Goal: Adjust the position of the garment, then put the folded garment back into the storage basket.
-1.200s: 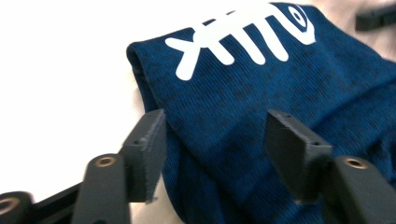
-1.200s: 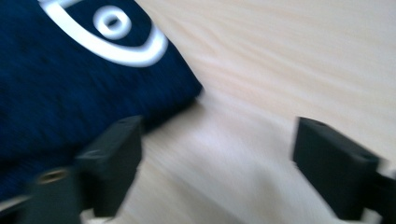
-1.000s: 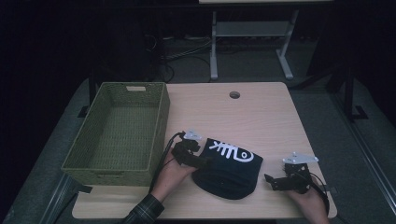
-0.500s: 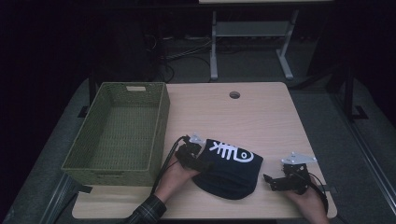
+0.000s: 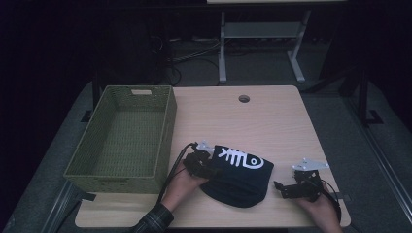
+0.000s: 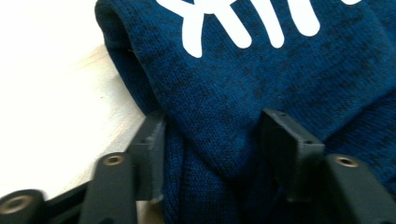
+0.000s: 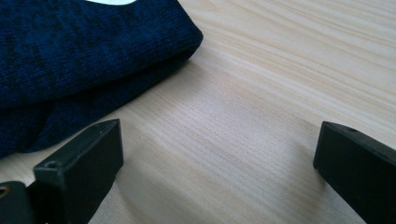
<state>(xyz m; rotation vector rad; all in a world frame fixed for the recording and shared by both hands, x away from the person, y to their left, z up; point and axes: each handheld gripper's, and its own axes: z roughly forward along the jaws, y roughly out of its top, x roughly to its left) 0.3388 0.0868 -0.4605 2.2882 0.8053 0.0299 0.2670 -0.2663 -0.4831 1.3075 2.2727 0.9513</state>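
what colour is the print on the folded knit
White, a fish-skeleton design on the dark blue folded knit; the high view shows it best.

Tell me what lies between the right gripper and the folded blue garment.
Only bare wooden table. In the right gripper view, the right gripper stands open short of the blue garment; the high view shows the same gap.
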